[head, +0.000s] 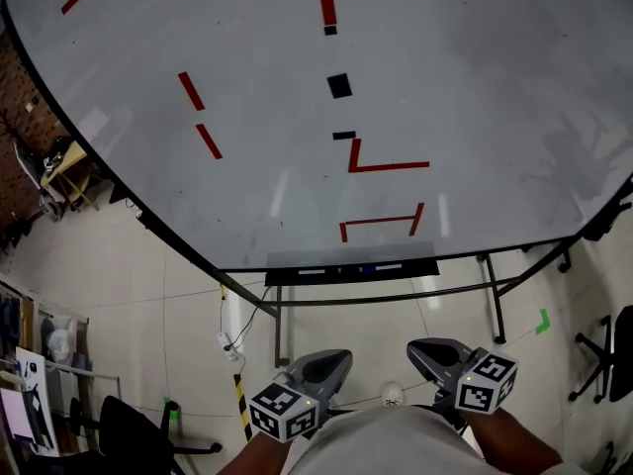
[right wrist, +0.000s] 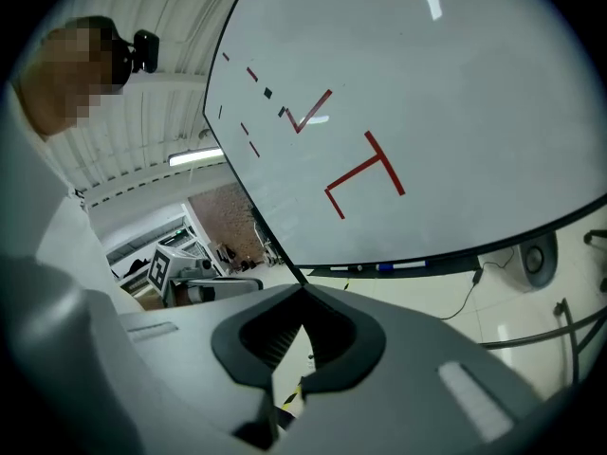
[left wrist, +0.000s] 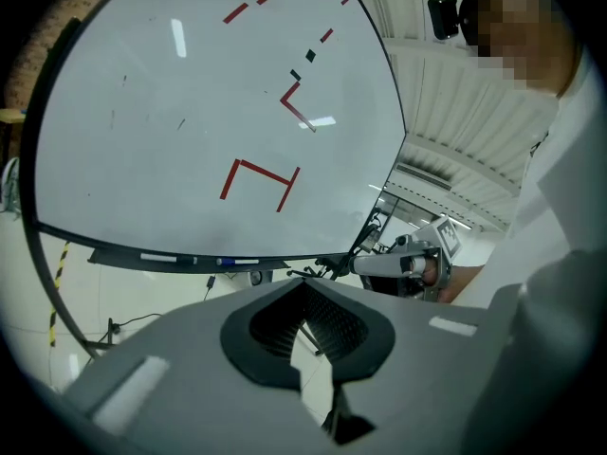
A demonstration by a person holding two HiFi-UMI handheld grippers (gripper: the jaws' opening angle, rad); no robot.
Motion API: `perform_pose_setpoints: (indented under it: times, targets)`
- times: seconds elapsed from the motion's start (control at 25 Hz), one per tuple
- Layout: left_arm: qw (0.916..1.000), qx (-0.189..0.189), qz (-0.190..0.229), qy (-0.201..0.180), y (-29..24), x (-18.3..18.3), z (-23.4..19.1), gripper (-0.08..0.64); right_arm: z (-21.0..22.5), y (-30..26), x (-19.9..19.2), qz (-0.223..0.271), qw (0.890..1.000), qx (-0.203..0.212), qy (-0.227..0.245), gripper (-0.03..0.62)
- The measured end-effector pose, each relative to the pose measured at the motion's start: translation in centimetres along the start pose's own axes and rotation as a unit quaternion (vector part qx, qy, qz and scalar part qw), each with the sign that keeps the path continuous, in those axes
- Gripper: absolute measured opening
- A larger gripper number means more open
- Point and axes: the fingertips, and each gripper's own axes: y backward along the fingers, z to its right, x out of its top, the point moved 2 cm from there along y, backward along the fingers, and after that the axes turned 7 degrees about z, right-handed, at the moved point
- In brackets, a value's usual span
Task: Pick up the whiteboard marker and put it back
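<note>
Whiteboard markers lie in the dark tray [head: 287, 277] under the whiteboard [head: 297, 117]: one with a blue part [head: 368, 267] [left wrist: 230, 262] [right wrist: 398, 267] and white ones beside it [head: 312, 271]. I cannot tell which marker the task means. My left gripper [head: 341, 356] [left wrist: 305, 282] and right gripper [head: 415, 346] [right wrist: 303, 289] are held low, close to my body and well short of the tray. Each has its jaws closed together with nothing between them. The board carries red line drawings and small black marks.
The board stands on a dark metal frame [head: 495, 310] over a pale tiled floor. A cable and power strip [head: 229, 339] lie by the left leg, near yellow-black tape [head: 240, 404]. Office chairs stand at lower left [head: 134, 433] and right [head: 603, 364]. Shelving is at far left.
</note>
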Motion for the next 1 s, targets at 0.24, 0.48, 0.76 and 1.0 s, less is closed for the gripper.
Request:
perform_pose_setpoints:
  times: [0.24,0.48,0.76,1.0]
  targets:
    - [0.9997,-0.016,-0.018,0.000,1.8,-0.3,-1.2,0.017,-1.4,-1.3,-1.1,0.015,0.999,-0.030,0.000,0.000]
    - [0.9993,-0.017,-0.034,-0.003,2.9,-0.7,-2.2,0.017,-1.1,-1.6,-3.3,-0.010,0.998,-0.063,-0.002,0.002]
    - [0.9990,-0.029,-0.035,-0.004,3.6,-0.6,-1.8,0.017,-2.1,-1.4,-2.6,-0.003,0.998,-0.070,0.008,0.002]
    - [0.9989,-0.036,-0.031,0.002,4.0,-1.0,-1.4,0.017,-2.7,-1.5,-3.4,-0.011,0.998,-0.062,0.012,0.001]
